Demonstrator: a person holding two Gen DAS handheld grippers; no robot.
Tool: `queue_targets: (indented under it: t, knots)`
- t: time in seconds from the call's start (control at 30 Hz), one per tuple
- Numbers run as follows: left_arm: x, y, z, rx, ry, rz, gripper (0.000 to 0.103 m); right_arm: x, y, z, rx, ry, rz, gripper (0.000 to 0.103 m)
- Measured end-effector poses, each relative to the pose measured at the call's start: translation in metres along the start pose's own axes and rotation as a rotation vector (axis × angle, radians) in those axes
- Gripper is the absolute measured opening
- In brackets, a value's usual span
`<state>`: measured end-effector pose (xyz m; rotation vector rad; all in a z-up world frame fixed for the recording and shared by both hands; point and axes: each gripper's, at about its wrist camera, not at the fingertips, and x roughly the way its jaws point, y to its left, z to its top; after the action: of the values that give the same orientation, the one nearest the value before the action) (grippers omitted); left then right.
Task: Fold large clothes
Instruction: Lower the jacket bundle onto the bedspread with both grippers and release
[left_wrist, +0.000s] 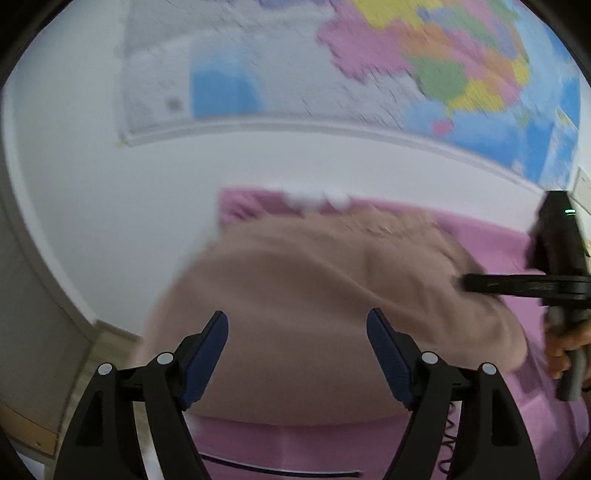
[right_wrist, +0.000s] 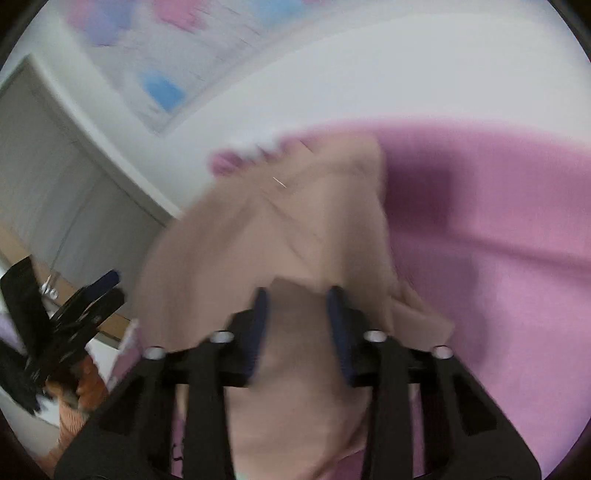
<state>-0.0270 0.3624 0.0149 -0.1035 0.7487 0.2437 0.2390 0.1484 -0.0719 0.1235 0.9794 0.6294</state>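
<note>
White wall (left_wrist: 110, 184): backdrop to both views, carrying a large coloured map (left_wrist: 424, 66), heavily blurred. Pink sheet (right_wrist: 498, 221): covers the work surface beneath everything else, running up to the wall. Beige garment (left_wrist: 314, 295): lies bunched on the pink sheet towards its left end, one layer doubled over another, with a small white patch at its far edge; folds unclear through motion blur. Grey cabinet or door panel (right_wrist: 44, 166): stands left of the sheet, against the wall. Left gripper (left_wrist: 297, 354): jaws spread wide above the near edge of the garment, nothing between them. Right gripper (right_wrist: 299, 321): jaws narrowed with beige cloth lying between them; whether the pads press on it cannot be told. Hand (left_wrist: 565, 350): at the right edge, gripping the right gripper's handle.
</note>
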Motion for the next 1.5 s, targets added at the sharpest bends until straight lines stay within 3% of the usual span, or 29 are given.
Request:
queue_targets:
  t: [0.13, 0.3, 0.4, 0.53, 0.6, 0.77, 0.9, 1.03, 1.17, 1.33, 1.5]
  knots:
    - [0.022, -0.016, -0.017, -0.003, 0.073, -0.021, 0.075, -0.009, 0.000, -0.017, -0.033, -0.025, -0.009, 0.028]
    - [0.015, -0.025, -0.023, -0.021, 0.072, -0.038, 0.075, -0.044, 0.025, -0.032, -0.143, -0.093, -0.012, 0.040]
    - [0.009, -0.035, -0.023, -0.012, 0.062, -0.007, 0.075, -0.057, 0.040, -0.048, -0.216, -0.116, -0.007, 0.044]
    - [0.001, -0.048, -0.021, 0.009, 0.053, 0.014, 0.075, -0.057, 0.054, -0.067, -0.312, -0.090, -0.038, 0.045]
    - [-0.003, -0.053, -0.022, 0.010, 0.053, 0.005, 0.076, -0.043, 0.056, -0.075, -0.354, -0.032, -0.075, 0.049]
    - [0.000, -0.058, -0.027, 0.002, 0.068, 0.008, 0.076, -0.040, 0.055, -0.075, -0.350, -0.008, -0.094, 0.050]
    - [-0.002, -0.060, -0.028, 0.005, 0.066, 0.013, 0.076, -0.058, 0.057, -0.067, -0.331, -0.049, -0.044, 0.050]
    - [-0.005, -0.058, -0.026, -0.028, 0.053, 0.020, 0.081, -0.066, 0.060, -0.059, -0.327, -0.103, -0.049, 0.050]
    - [0.003, -0.055, -0.023, -0.066, 0.077, 0.035, 0.093, -0.044, 0.055, -0.059, -0.320, -0.042, -0.102, 0.048]
    - [0.011, -0.049, -0.023, -0.092, 0.109, 0.068, 0.096, -0.037, 0.054, -0.064, -0.328, -0.058, -0.102, 0.054]
    - [-0.004, -0.052, -0.026, -0.107, 0.075, 0.084, 0.096, -0.054, 0.058, -0.069, -0.314, -0.092, -0.073, 0.056]
